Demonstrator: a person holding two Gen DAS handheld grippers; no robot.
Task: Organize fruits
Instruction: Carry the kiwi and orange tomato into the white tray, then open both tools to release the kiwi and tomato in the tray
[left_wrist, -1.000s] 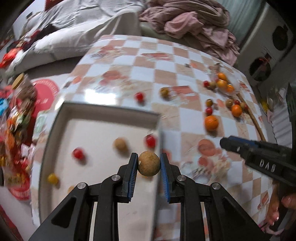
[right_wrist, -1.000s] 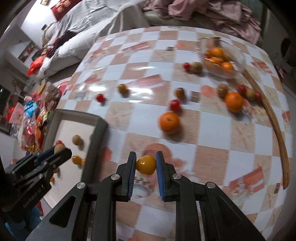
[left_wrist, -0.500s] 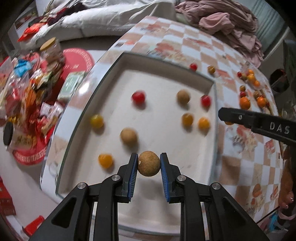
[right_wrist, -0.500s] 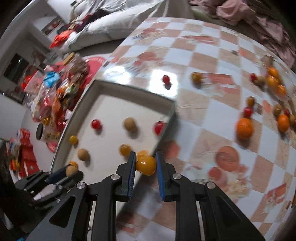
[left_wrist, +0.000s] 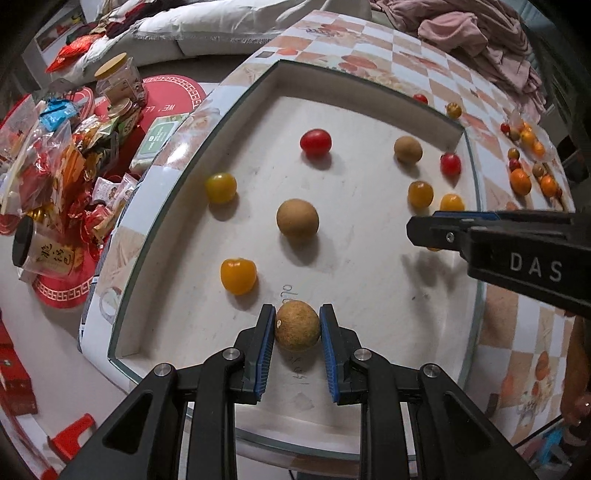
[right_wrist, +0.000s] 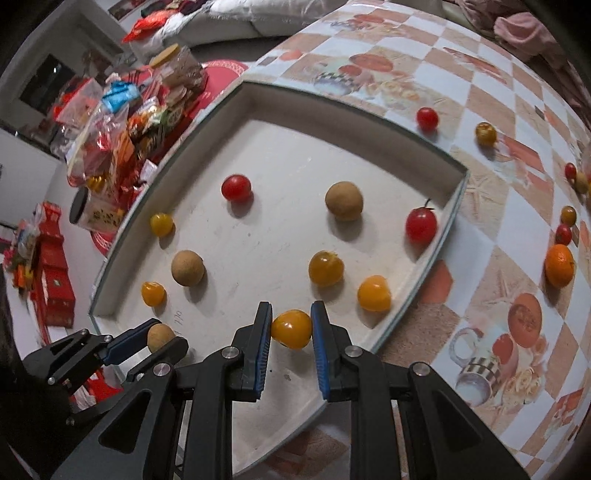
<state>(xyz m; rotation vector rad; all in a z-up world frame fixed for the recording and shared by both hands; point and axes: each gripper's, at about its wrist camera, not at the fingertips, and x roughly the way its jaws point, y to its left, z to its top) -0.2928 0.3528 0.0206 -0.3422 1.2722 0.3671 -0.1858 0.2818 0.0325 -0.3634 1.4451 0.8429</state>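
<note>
My left gripper is shut on a brown longan, low over the near part of the white tray. It shows at the lower left of the right wrist view. My right gripper is shut on a yellow cherry tomato over the tray's near right part. It shows at the right of the left wrist view. Several red and yellow tomatoes and two more longans lie in the tray.
Loose fruit lies on the chequered table: a red tomato, a yellow one, an orange and more at the far right. Snack bags and jars crowd the floor left of the table. Bedding and pink cloth lie beyond.
Both grippers have moved left from over the table to over the tray and come lower, each still holding its fruit.
</note>
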